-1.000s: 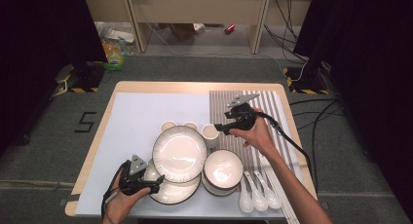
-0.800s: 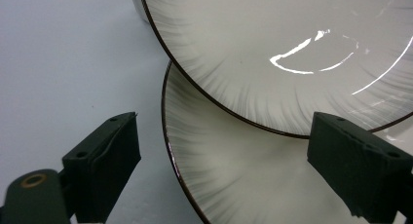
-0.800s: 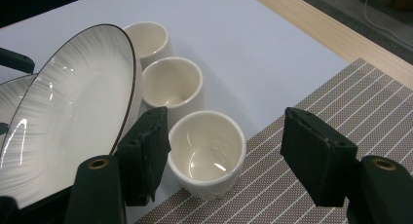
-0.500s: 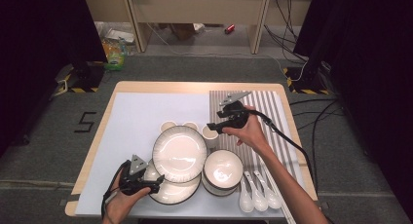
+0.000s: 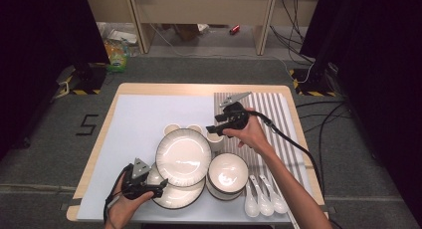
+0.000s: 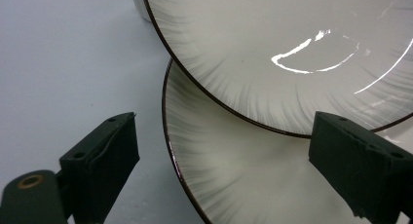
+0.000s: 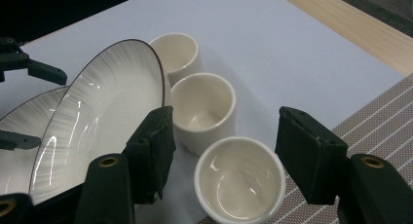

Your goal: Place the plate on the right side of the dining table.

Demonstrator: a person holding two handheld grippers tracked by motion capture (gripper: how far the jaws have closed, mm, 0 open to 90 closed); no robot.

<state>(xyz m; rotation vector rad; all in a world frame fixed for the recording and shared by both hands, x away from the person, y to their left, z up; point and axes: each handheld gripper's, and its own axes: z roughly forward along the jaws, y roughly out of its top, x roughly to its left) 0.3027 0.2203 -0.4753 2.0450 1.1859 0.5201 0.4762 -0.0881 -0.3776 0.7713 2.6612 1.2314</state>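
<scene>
Three small cream cups stand in a row on the white mat: the nearest cup [image 7: 241,185] [image 5: 215,140], a middle cup [image 7: 203,109] and a far cup [image 7: 175,51]. My right gripper [image 7: 231,156] [image 5: 213,129] hovers over the nearest cup. Its jaws have just been closing and stand open astride the cup without touching it. A ribbed white plate [image 5: 183,157] [image 6: 292,39] leans over a lower plate [image 5: 174,195] [image 6: 253,185]. My left gripper [image 6: 234,160] [image 5: 158,187] is open, with the lower plate's dark rim between its pads.
A stack of bowls [image 5: 227,173] sits right of the plates, with three white spoons [image 5: 263,201] beside it near the front edge. A striped mat [image 5: 273,114] covers the table's right part, and the white mat [image 5: 144,119] covers its left.
My right gripper has shifted left from over the striped mat toward the cups, and its jaws have narrowed a little. The left gripper has stayed put.
</scene>
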